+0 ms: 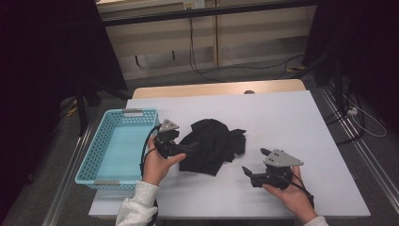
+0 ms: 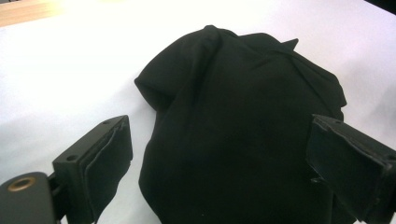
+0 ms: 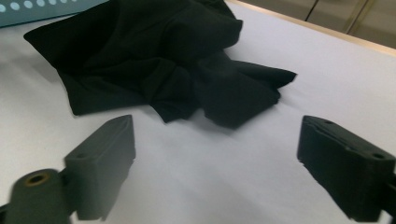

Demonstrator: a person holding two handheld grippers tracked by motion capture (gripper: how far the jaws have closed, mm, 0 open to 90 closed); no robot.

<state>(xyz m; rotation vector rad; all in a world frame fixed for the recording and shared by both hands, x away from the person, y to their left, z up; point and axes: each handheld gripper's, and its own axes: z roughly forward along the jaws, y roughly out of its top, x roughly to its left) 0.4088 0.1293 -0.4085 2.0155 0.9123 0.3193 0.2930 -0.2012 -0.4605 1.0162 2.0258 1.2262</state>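
Note:
A crumpled black cloth [image 1: 211,143] lies in a heap near the middle of the white table [image 1: 291,122]. My left gripper [image 1: 181,148] sits at the cloth's left edge, open, its jaws spread to either side of the cloth [image 2: 233,130] without closing on it. My right gripper [image 1: 254,162] stands open to the right of the heap, a short way off, with bare table between its jaws. In the right gripper view the cloth [image 3: 159,60] lies ahead, beyond the jaw tips.
A light blue perforated basket [image 1: 110,167] stands at the table's left edge, right beside my left hand. The white table reaches far to the right and back. Cables and dark stands lie on the floor beyond it.

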